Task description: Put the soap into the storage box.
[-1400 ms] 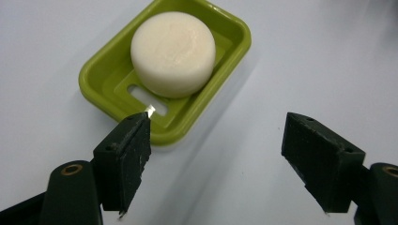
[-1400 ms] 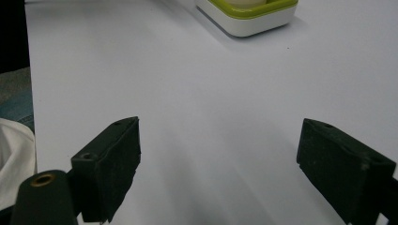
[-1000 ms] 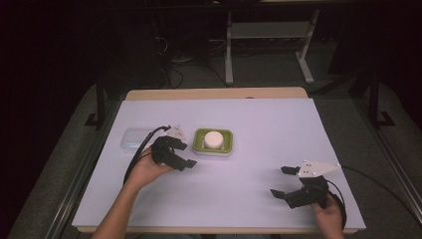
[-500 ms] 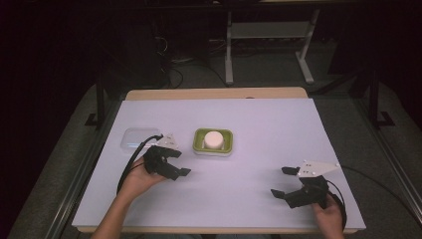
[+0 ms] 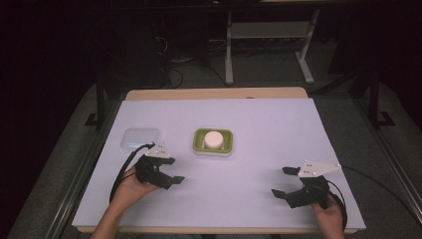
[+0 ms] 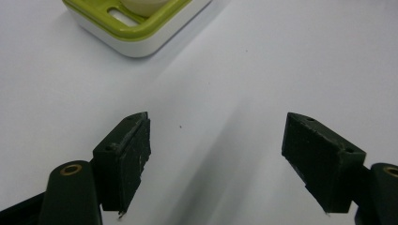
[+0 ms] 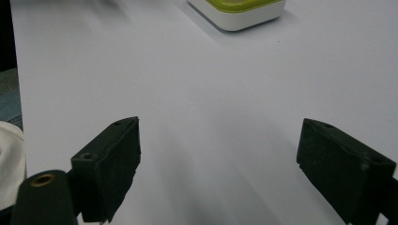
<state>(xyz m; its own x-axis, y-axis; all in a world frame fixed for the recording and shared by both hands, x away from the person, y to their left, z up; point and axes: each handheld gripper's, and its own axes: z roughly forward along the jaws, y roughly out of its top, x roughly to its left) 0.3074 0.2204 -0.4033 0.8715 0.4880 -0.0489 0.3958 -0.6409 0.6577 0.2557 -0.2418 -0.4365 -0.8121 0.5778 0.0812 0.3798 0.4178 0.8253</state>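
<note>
on the table (image 5: 259, 124), which is covered with a white sheet, a green and white dish (image 5: 213, 141) stands a little left of the middle, and a round white piece (image 5: 213, 138) lies inside it. a clear plastic lid (image 5: 141, 138) lies flat to the left of the dish, apart from it. the left gripper (image 5: 171, 172) is in the person's left hand (image 5: 133, 182), near the front left part of the table, just in front of the lid and to the front left of the dish, not touching either of them. its jaws are spread wide apart and there is nothing between them; in the left gripper view the left gripper (image 6: 216, 164) looks over the bare sheet, and a corner of the dish (image 6: 136, 28) is at the top edge. the right gripper (image 5: 284, 181) is in the right hand (image 5: 330, 215) near the front right corner, well apart from the dish. its jaws are also spread wide with nothing between them, and in the right gripper view the right gripper (image 7: 218, 166) points across the sheet toward the dish (image 7: 244, 11), which is far ahead.
</note>
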